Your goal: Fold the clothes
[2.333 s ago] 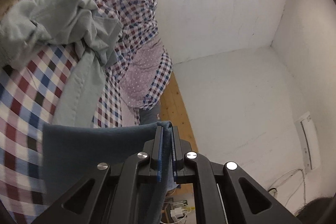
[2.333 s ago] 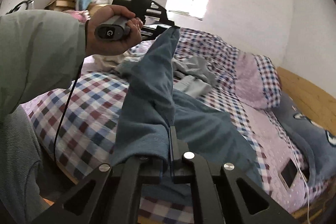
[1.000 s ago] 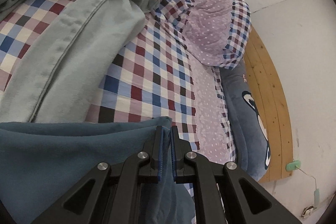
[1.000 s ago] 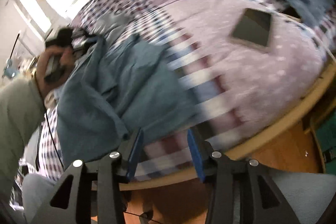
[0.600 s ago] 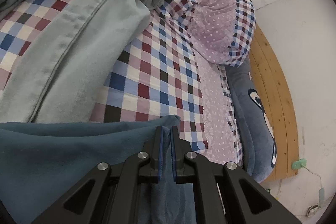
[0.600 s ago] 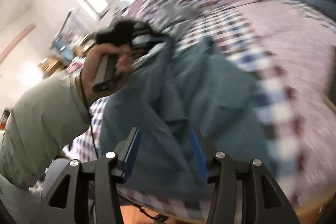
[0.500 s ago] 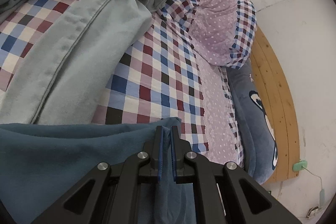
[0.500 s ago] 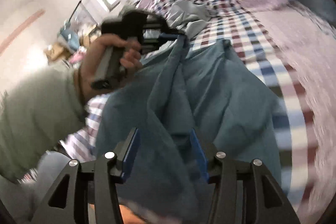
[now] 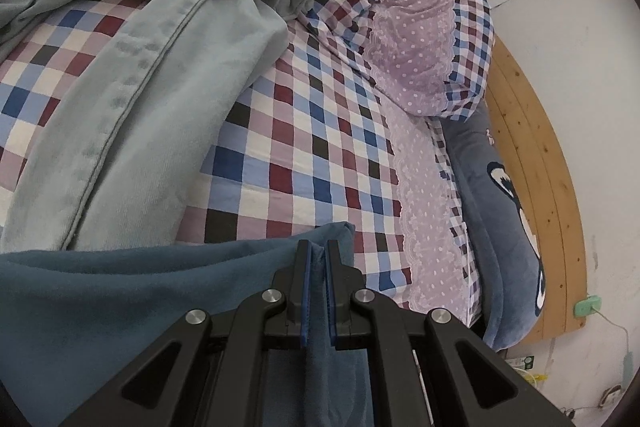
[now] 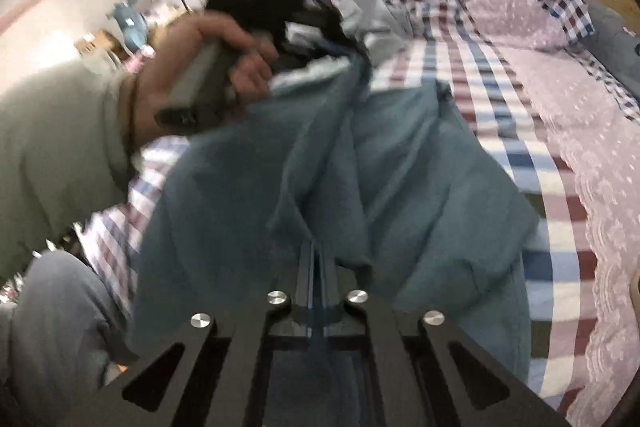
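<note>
A teal-blue garment (image 9: 120, 299) lies over the checked bed sheet (image 9: 300, 131). My left gripper (image 9: 318, 247) is shut on one of its corners and holds that corner lifted off the bed. In the right wrist view the garment (image 10: 420, 187) hangs down from the left gripper (image 10: 348, 43), which a person's hand (image 10: 208, 63) holds. My right gripper (image 10: 318, 251) is low on the garment; its jaws are closing to narrow and pinch a fold of the blue cloth.
A pile of grey-green clothes (image 9: 140, 67) lies on the far side of the bed. A lilac dotted pillow (image 9: 420, 27) and a dark blue plush cushion (image 9: 500, 207) rest against the wooden headboard (image 9: 532, 131). The person's sleeve (image 10: 52, 147) fills the left.
The right gripper let go of the garment, swung across with its jaws open, and has closed on a fold of it lower down. The left gripper keeps its corner, lowered toward the bed.
</note>
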Action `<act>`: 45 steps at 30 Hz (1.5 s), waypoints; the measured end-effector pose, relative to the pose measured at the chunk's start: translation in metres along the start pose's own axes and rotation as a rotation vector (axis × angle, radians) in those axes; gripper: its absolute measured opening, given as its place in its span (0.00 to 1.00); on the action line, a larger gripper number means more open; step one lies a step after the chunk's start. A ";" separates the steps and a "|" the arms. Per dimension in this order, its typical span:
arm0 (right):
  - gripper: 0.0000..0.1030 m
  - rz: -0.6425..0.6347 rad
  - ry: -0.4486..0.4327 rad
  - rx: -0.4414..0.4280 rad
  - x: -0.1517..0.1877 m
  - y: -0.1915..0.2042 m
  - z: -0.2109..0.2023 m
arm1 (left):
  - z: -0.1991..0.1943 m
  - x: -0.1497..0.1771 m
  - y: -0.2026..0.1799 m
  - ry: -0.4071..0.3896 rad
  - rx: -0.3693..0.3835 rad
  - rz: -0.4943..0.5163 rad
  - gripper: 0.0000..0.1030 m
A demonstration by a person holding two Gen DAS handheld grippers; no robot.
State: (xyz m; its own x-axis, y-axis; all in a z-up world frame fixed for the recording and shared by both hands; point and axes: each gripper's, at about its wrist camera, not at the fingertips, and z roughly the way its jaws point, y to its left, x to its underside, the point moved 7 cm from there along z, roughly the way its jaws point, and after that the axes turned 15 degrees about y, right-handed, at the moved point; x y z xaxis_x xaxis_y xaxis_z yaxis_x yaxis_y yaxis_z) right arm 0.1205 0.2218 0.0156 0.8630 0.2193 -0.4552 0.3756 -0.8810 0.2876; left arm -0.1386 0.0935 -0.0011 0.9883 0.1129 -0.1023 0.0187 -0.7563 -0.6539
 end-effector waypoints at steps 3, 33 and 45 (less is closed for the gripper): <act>0.00 0.118 0.030 0.027 0.010 -0.024 -0.004 | -0.003 -0.002 0.002 -0.016 0.008 -0.011 0.05; 0.68 0.089 -0.018 -0.147 -0.007 -0.020 -0.004 | 0.040 0.013 -0.005 0.111 -0.525 0.167 0.03; 0.55 0.006 -0.018 -0.096 -0.011 -0.002 0.012 | -0.009 0.007 -0.008 0.002 -0.378 0.116 0.03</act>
State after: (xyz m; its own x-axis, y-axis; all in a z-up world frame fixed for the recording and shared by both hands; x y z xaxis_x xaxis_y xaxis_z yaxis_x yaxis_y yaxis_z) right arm 0.1062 0.2160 0.0096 0.8595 0.2061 -0.4677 0.4017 -0.8381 0.3691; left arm -0.1308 0.0945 0.0104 0.9874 0.0122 -0.1576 -0.0388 -0.9480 -0.3160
